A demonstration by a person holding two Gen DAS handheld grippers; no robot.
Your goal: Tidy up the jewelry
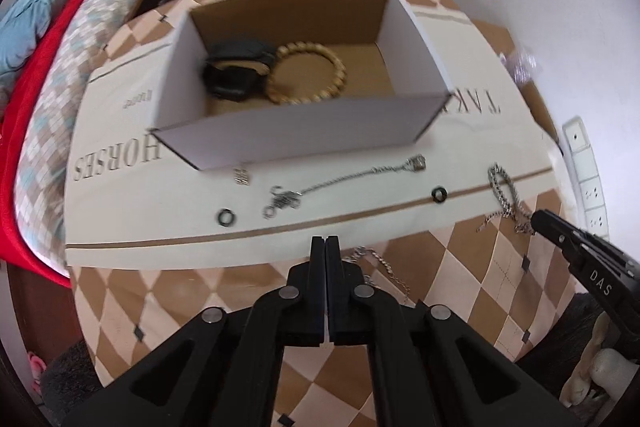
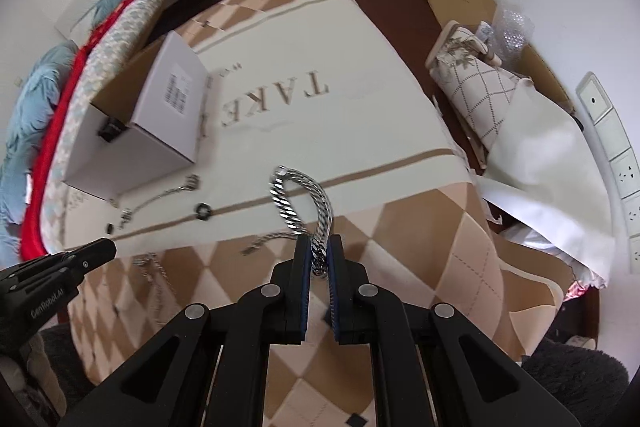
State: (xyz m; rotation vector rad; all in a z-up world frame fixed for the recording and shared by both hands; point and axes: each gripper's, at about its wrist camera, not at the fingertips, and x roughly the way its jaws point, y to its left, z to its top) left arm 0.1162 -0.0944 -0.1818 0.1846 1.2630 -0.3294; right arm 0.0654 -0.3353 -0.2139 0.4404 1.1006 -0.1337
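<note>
A gold bangle [image 1: 306, 73] and a dark piece already lie in the box [image 1: 296, 131]. The right gripper [image 2: 319, 259] is clamped on a silver chain [image 2: 302, 199]; the left gripper [image 1: 325, 247] is closed, seemingly empty. Rings and a pendant chain [image 1: 340, 179] are left outside.

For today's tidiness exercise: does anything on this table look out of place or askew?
Yes. Only two bracelets lie in the box. Two black rings, a scorpion chain and another chain lie strewn over the cloth; the right gripper pinches a thick chain.

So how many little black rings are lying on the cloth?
2. One black ring lies left of the scorpion pendant; the other black ring lies right, near the silver chain. More could be hidden.
</note>
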